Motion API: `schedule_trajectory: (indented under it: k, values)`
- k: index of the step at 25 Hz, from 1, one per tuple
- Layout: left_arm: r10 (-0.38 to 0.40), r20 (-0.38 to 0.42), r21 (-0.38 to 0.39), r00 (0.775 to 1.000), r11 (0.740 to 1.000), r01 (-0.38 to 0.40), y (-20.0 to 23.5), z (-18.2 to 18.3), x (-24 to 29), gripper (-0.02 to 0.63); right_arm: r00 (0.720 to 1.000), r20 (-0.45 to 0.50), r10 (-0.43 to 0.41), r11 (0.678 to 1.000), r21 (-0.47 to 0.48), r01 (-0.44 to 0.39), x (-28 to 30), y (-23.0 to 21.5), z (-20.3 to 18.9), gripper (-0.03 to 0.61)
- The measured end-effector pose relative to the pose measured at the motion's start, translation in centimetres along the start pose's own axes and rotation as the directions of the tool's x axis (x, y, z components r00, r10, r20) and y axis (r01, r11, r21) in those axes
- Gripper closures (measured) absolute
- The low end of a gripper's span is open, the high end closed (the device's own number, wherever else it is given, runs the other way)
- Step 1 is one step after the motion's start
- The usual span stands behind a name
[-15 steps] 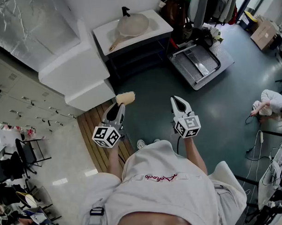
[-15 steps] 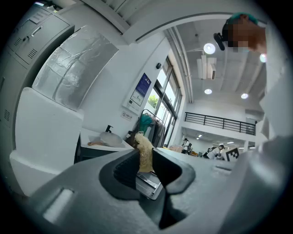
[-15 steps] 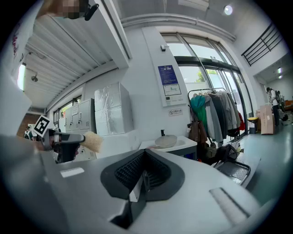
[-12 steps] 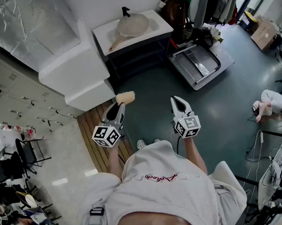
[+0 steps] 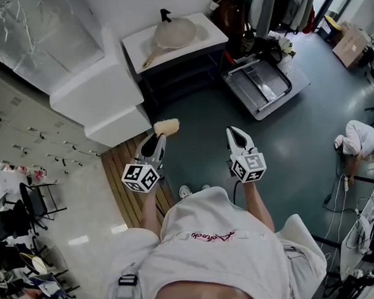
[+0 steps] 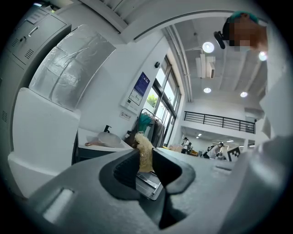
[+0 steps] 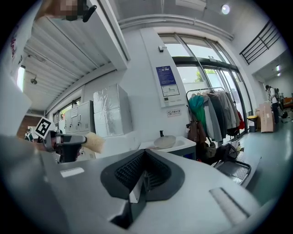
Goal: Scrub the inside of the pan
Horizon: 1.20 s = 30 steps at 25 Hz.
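Grips sponge [image 5: 166, 127] in left claw [image 5: 156, 140]; holds right claw [image 5: 238, 138] closed and empty. Stands well apart from pan [image 5: 174, 32], on counter [image 5: 135, 52] ahead. Could lose sponge on first contact, pinched by one end only; could shove unheld pan across counter when scrubbing.

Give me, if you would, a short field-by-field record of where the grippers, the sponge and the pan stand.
Left hand-held gripper: shut on sponge
Right hand-held gripper: shut, nothing held
Pan: on the white sink unit, handle pointing lower left
Contact: neither gripper touches the pan; both are held well short of it
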<state>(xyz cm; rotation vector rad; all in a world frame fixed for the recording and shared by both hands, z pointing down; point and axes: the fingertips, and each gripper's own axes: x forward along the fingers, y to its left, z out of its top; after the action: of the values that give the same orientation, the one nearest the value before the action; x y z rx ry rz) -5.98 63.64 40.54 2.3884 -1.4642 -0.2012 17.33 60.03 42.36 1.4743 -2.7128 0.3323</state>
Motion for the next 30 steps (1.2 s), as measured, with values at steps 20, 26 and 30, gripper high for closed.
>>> schedule_trajectory:
  k: [20, 26, 30]
  values:
    - [0.05, 0.004, 0.02, 0.999, 0.999, -0.05, -3.7, -1.1, 3.3, 0.528, 0.999, 0.007, 0.05, 0.998, 0.025, -0.05, -1.3, -4.9, 0.2, 0.574]
    - [0.054, 0.006, 0.022, 0.999, 0.998, -0.054, -4.6, -1.4, 4.2, 0.528, 0.998, 0.018, 0.063, 0.998, 0.027, -0.064, -1.3, -5.8, 0.4, 0.574]
    - [0.052, 0.008, 0.043, 0.999, 0.998, -0.052, -5.3, -1.2, 4.7, 0.528, 0.998, 0.022, 0.065, 0.997, 0.036, -0.066, -1.4, -6.2, 0.2, 0.574]
